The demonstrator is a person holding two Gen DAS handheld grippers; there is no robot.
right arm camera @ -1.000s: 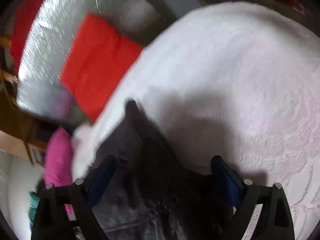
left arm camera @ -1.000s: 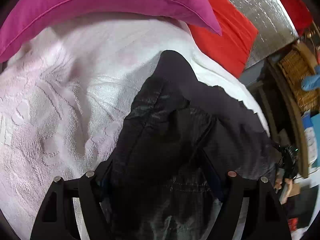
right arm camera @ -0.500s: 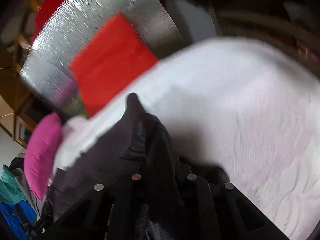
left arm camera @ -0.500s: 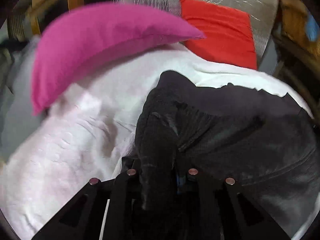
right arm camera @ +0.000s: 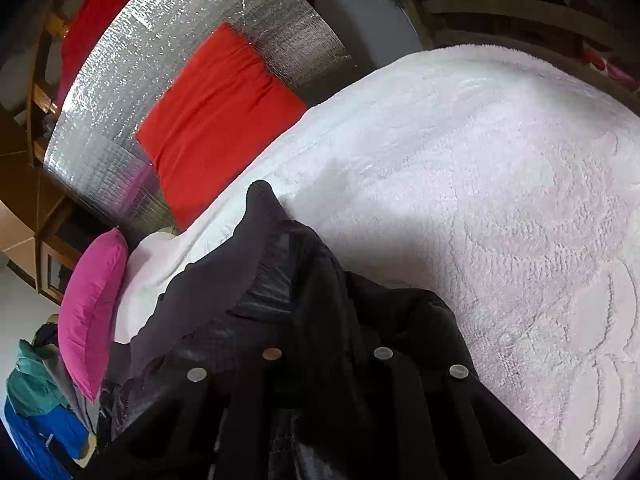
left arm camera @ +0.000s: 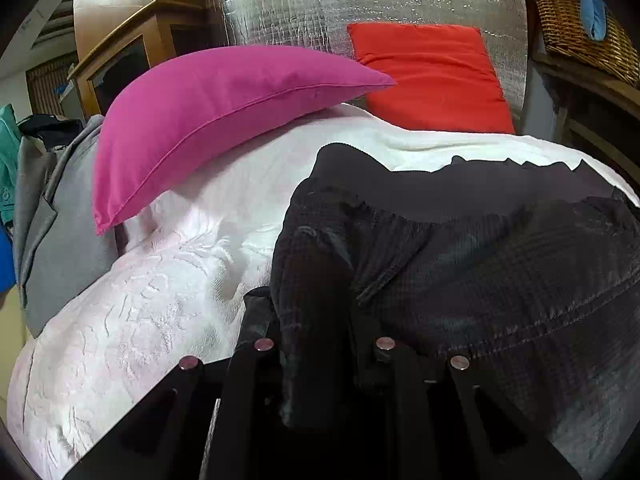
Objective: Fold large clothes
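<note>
A large black garment (left arm camera: 480, 272) lies on a white textured bedspread (left arm camera: 152, 320). In the left wrist view my left gripper (left arm camera: 320, 320) is shut on a bunched fold of the garment at its left edge. In the right wrist view the same black garment (right arm camera: 280, 280) hangs forward from my right gripper (right arm camera: 324, 336), which is shut on another fold of it. The fingertips of both grippers are buried in the dark cloth.
A magenta pillow (left arm camera: 224, 108) and a red cushion (left arm camera: 428, 76) lie at the head of the bed against a silver foil panel (left arm camera: 360, 4). Grey and other clothes (left arm camera: 56, 208) are piled at the left. The bedspread (right arm camera: 500, 200) spreads out to the right of the garment.
Both grippers were open around the garment a second ago and have since closed on folds of it. Both have lifted, so the pillows and headboard come into view.
</note>
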